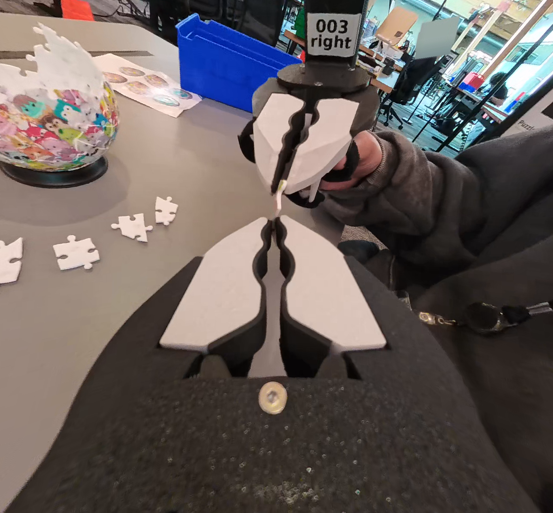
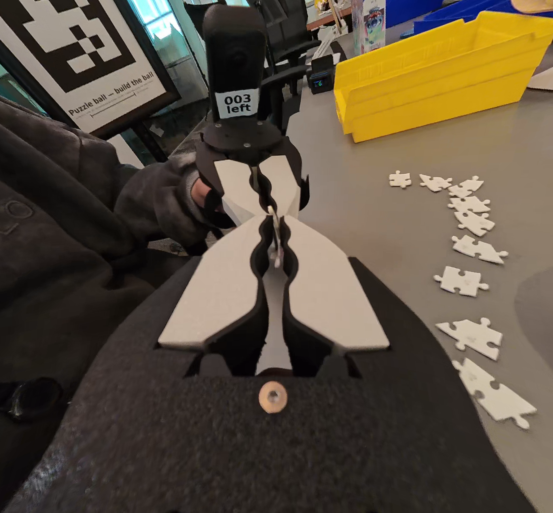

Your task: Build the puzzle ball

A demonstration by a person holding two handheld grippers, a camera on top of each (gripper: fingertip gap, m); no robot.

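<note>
**Two grippers meet at one piece**

We see the right gripper [image 1: 276,191] clenched on a white puzzle piece [image 1: 279,203]. The left gripper [image 1: 273,223] touches its lower edge, its fingers nearly together. The half-built puzzle ball [image 1: 54,127] stands well apart on the grey table [image 1: 185,169].
</note>
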